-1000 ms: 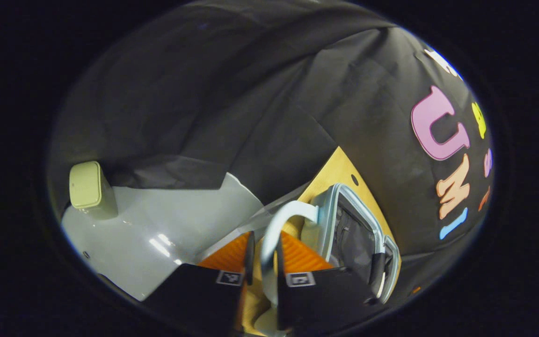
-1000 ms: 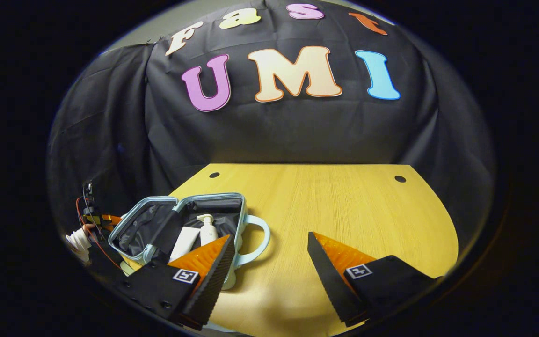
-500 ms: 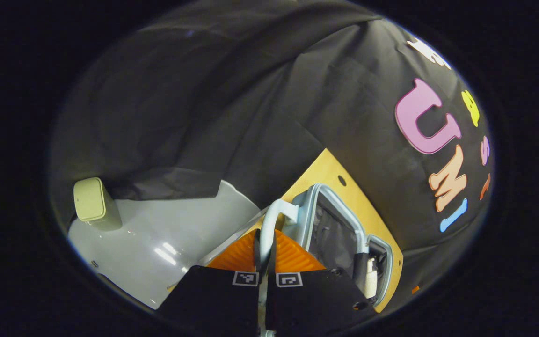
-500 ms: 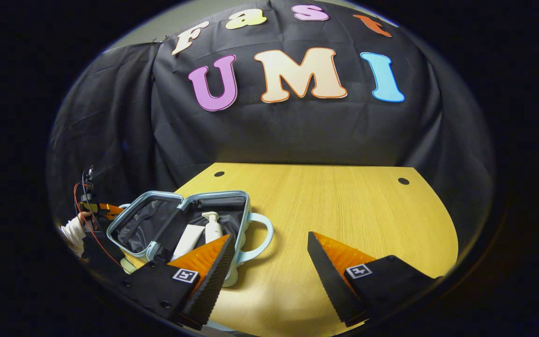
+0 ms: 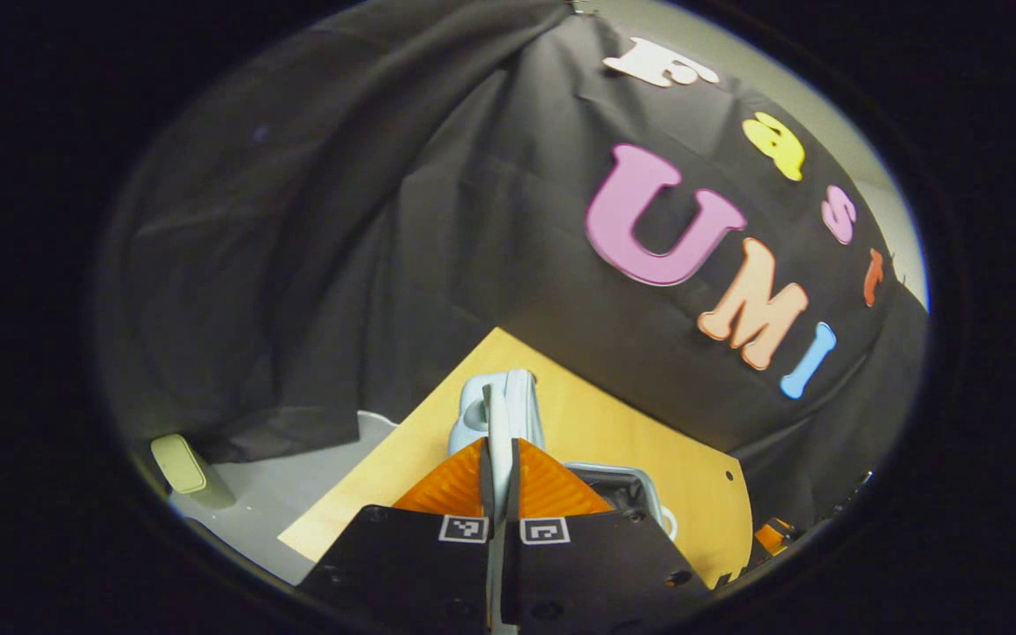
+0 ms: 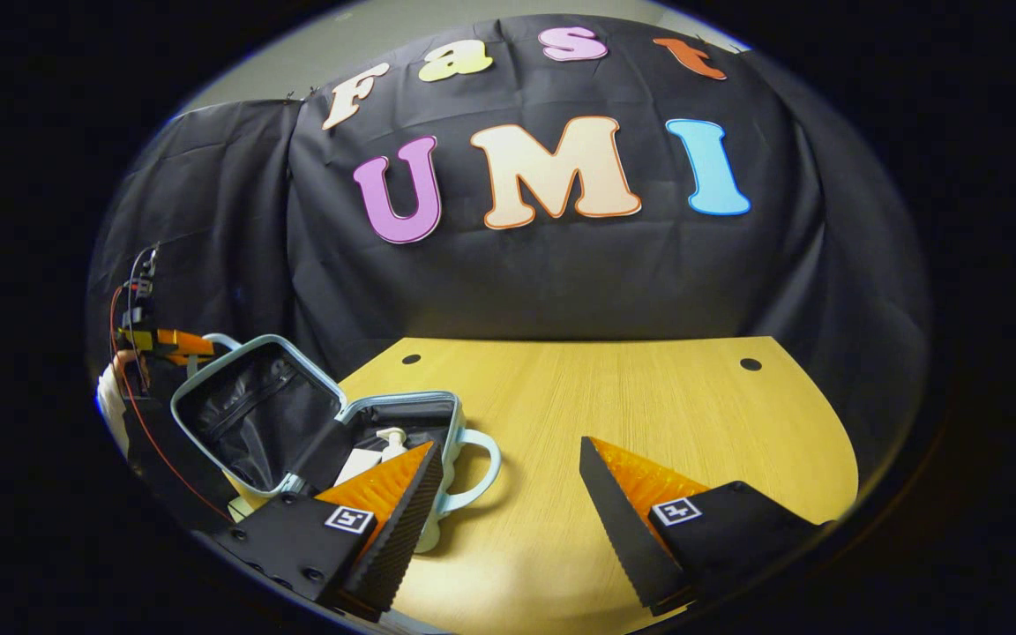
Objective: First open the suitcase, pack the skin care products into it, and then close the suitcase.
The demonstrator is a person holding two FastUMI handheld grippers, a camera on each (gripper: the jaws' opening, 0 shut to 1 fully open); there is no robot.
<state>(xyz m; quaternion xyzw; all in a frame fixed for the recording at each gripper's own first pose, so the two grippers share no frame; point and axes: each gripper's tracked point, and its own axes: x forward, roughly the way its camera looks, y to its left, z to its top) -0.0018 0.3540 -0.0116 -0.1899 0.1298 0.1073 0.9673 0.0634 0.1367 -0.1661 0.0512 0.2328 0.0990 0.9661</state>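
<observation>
The small pale-blue hard-shell suitcase (image 6: pixel 296 423) sits toward the 8 o'clock part of the right gripper view, on the yellow wood-grain surface (image 6: pixel 631 406) near its left end. Its lid half (image 6: pixel 248 414) is raised and tilted, showing a black fabric lining with a zipper line, while the base half lies flat on the surface. Inside the base lie a white pump bottle (image 6: pixel 392 441) and a white tube (image 6: pixel 354 463), side by side, partly hidden behind a finger of the right tool. A pale-blue loop handle (image 6: pixel 481 476) projects from the base's side toward 3 o'clock.

The right tool (image 6: pixel 508 494) hangs at 6 o'clock in its own view, its two fingers spread wide apart and holding nothing; bare surface shows between them.

In the left gripper view the left tool (image 5: pixel 499 467) sits at 6 o'clock with its fingers drawn nearly together, both pressing on a thin pale-blue handle of the lid (image 5: pixel 497 414), which rises edge-on between them. Part of the suitcase's rim shows just past the fingers at 5 o'clock. In the right gripper view the same tool appears at 9 o'clock behind the raised lid, with a hand in a white sleeve (image 6: pixel 109 401) holding it.
</observation>
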